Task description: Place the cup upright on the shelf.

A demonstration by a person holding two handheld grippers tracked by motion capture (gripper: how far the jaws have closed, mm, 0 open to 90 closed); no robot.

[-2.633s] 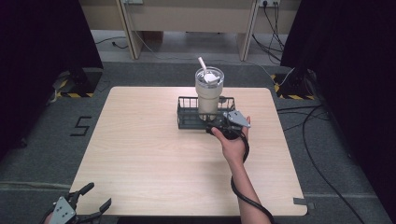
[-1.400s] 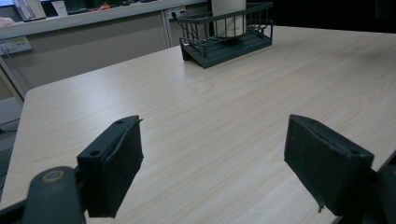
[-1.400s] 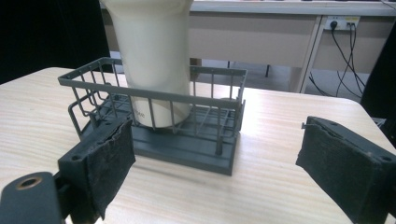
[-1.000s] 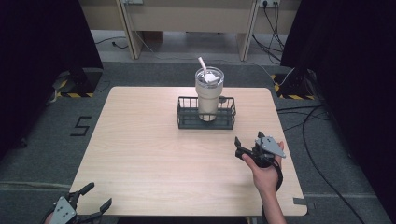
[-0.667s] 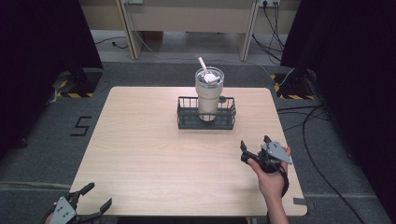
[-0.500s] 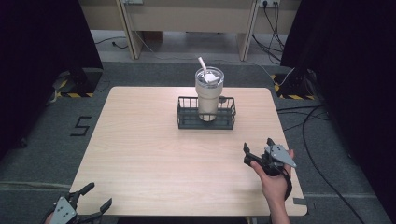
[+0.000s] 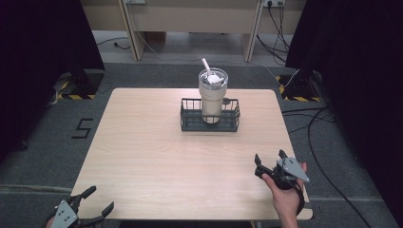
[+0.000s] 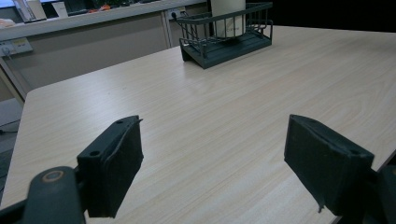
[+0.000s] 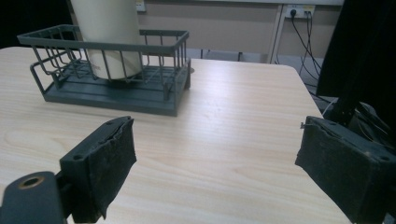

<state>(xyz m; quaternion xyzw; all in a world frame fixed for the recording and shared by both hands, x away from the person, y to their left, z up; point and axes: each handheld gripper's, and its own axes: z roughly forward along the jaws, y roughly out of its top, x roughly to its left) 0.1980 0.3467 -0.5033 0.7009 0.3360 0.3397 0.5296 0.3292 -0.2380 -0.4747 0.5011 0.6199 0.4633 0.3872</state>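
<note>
- Cup (image 7: 212, 95) stands upright in the wire basket (image 7: 209, 124), near the middle of the tabletop's (image 7: 142, 152) far edge — lid on, straw sticking up.
- Right tongs (image 7: 270, 164) near the front right corner, held in a hand (image 7: 285, 202), jaws wide apart, nothing between them. The right gripper view looks along the bare tabletop at the basket's near corner.
- Left tongs (image 7: 90, 203) just off the front left corner, below the edge, also wide open and empty.
- Both are well apart from the cup, so my read is the placing is done — cup looks settled, no lean that I can see.
- Risks from here:
  - The cup is tall against the low basket rail; a knock up high from a tong or cable would likely tip it out over the rail.
  - The basket looks light. A push on its corner could slide it toward the far edge with the cup on board.
  - Can't tell if the lid is sealed; if the cup holds liquid, a tip might spill.
</note>
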